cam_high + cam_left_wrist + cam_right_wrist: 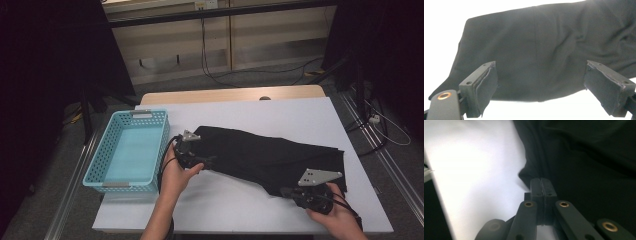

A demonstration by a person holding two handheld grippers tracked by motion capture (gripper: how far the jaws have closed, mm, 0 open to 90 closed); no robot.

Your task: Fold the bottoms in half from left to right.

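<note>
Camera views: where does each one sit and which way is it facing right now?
High view: above the person's side, looking forward and down on the table; forearms, both hands, the left gripper and the right gripper show.
Left gripper view: rides the left gripper, jaws apart, facing the black garment.
Right gripper view: rides the right gripper, jaws together at the garment's edge.
All three share the garment.

High view overlooks table point(235, 112); gripper views hug black cloth point(270, 155)
</note>
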